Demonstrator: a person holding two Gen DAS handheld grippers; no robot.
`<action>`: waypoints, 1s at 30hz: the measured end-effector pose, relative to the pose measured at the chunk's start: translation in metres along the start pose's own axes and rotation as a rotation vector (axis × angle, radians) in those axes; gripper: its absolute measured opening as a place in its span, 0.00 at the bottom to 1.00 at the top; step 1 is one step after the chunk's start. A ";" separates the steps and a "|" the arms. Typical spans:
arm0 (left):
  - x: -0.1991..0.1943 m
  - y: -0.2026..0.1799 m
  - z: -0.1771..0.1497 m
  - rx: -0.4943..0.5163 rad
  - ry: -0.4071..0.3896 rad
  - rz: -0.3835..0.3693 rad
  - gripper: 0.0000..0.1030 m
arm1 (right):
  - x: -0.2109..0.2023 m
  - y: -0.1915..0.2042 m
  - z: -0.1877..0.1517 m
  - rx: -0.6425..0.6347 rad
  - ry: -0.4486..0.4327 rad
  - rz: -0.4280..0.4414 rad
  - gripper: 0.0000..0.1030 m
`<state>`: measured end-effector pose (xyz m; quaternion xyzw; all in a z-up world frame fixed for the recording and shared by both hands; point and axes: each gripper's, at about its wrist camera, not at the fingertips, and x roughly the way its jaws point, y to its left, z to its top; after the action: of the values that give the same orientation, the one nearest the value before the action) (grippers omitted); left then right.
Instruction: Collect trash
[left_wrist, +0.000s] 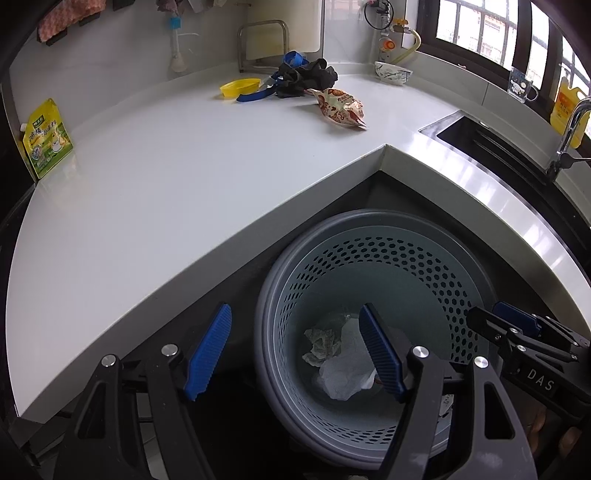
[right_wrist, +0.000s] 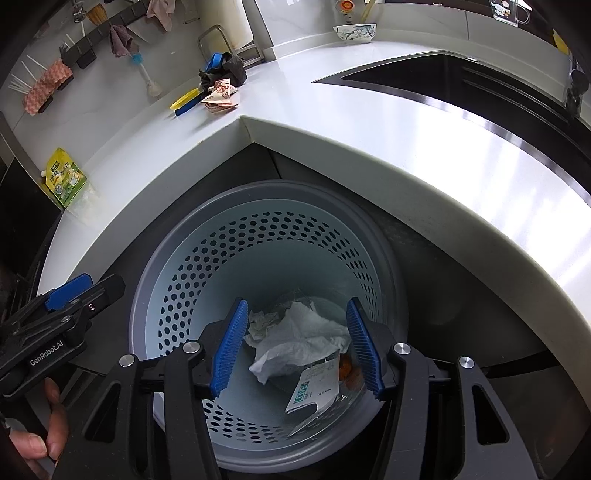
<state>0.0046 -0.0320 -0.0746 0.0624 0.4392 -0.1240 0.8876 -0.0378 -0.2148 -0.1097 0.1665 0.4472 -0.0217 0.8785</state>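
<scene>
A grey perforated trash bin (left_wrist: 439, 266) (right_wrist: 192, 273) stands on the floor in the corner below the white counter (left_wrist: 166, 192) (right_wrist: 332, 122). Crumpled white tissue (left_wrist: 343, 369) (right_wrist: 299, 336), a crumpled wrapper (left_wrist: 319, 343) and a printed packet (right_wrist: 314, 391) lie in its bottom. My left gripper (left_wrist: 295, 354) is open and empty beside and over the bin's left rim. My right gripper (right_wrist: 297, 350) is open and empty directly above the bin's inside. A printed snack wrapper (left_wrist: 341, 107) (right_wrist: 219, 96) lies on the counter, far from both grippers.
On the counter's far side lie a black cloth (left_wrist: 306, 77), a blue strap (left_wrist: 258, 95) and a yellow lid (left_wrist: 240, 86). A yellow-green pouch (left_wrist: 46, 138) leans at the left wall. A bowl (left_wrist: 393, 73) and a sink (left_wrist: 491, 140) are at the right.
</scene>
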 end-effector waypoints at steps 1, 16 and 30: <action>-0.001 0.000 0.000 -0.001 0.000 -0.001 0.68 | -0.001 0.001 0.000 0.000 -0.003 0.002 0.52; -0.006 0.000 0.004 -0.008 -0.014 -0.008 0.70 | -0.005 0.007 0.003 -0.010 -0.018 0.010 0.53; -0.024 0.012 0.014 -0.044 -0.054 -0.017 0.76 | -0.026 0.019 0.017 -0.015 -0.068 0.049 0.60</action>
<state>0.0045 -0.0196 -0.0470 0.0358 0.4182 -0.1236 0.8992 -0.0368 -0.2048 -0.0747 0.1701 0.4131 -0.0028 0.8947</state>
